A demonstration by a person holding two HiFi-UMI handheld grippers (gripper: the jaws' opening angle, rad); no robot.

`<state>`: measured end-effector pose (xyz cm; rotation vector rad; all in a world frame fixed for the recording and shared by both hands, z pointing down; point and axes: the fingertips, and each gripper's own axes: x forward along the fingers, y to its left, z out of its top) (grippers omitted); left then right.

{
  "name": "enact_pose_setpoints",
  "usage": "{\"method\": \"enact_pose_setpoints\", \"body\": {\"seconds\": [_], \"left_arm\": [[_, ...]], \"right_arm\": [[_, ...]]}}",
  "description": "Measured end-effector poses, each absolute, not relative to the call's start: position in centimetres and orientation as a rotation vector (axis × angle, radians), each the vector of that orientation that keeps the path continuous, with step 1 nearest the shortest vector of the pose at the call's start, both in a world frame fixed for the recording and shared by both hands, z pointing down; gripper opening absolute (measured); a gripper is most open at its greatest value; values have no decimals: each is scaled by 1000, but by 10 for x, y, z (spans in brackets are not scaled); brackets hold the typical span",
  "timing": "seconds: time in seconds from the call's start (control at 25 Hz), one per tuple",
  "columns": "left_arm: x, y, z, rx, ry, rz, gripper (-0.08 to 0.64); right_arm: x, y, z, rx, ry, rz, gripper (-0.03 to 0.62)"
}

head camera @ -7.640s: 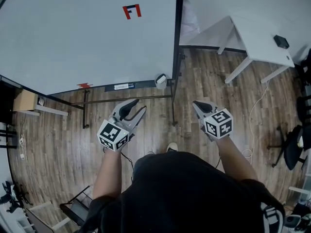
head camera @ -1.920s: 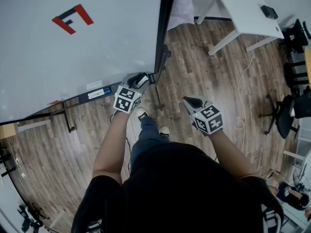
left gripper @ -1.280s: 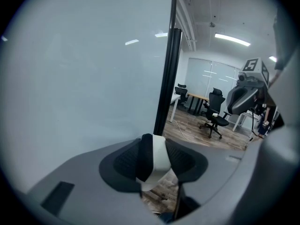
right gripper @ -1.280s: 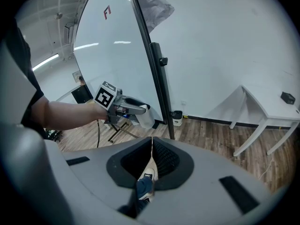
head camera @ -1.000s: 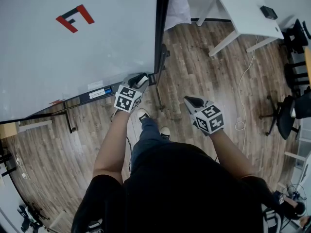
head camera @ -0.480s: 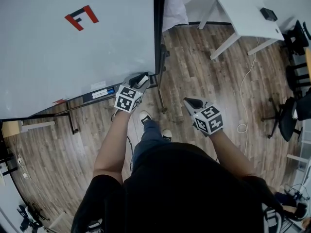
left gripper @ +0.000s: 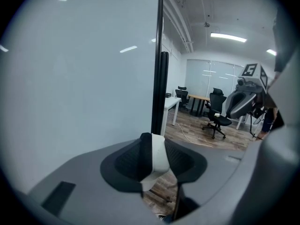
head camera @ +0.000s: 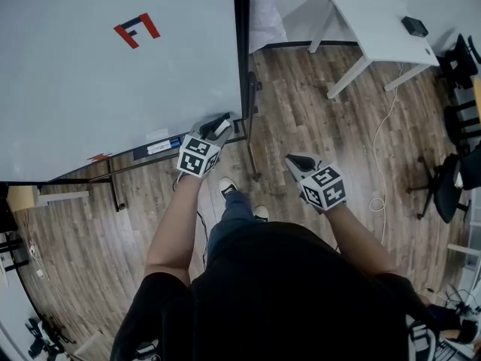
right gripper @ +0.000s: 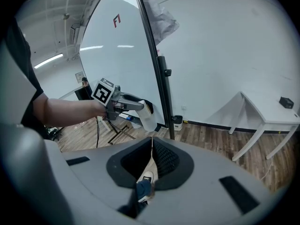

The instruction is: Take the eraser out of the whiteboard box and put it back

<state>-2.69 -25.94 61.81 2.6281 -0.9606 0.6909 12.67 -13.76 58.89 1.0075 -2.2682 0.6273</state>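
My left gripper (head camera: 218,126) is up at the right end of the whiteboard's marker tray (head camera: 154,147), shut on the eraser (left gripper: 158,157), a white block with a dark side standing upright between the jaws. In the right gripper view the eraser (right gripper: 147,117) hangs from the left gripper (right gripper: 139,108) in front of the whiteboard (head camera: 113,81). The right gripper (head camera: 294,161) is held over the wooden floor, apart from the board, its jaws pressed together with nothing in them (right gripper: 151,159). The left gripper covers the spot where the whiteboard box hung.
The board's black frame post (head camera: 242,51) and floor stand (head camera: 113,190) are beside my left hand. A white desk (head camera: 376,21) stands at the back right, office chairs (head camera: 451,186) at the right edge, a cable (head camera: 387,149) on the floor. My shoe (head camera: 227,187) is below the grippers.
Since 7.6 s ago my left gripper went up to the tray's right end and shut on the eraser. Over the last second both grippers barely moved; only the head view shifted.
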Motion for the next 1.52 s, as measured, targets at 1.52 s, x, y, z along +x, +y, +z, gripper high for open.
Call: {"method": "enact_pose_setpoints", "body": {"seconds": [1.52], "left_arm": [[-62,-196,551,2686,-1158,602,155]], "right_arm": [[133,-102,554,1023,-2330,535,2]]}}
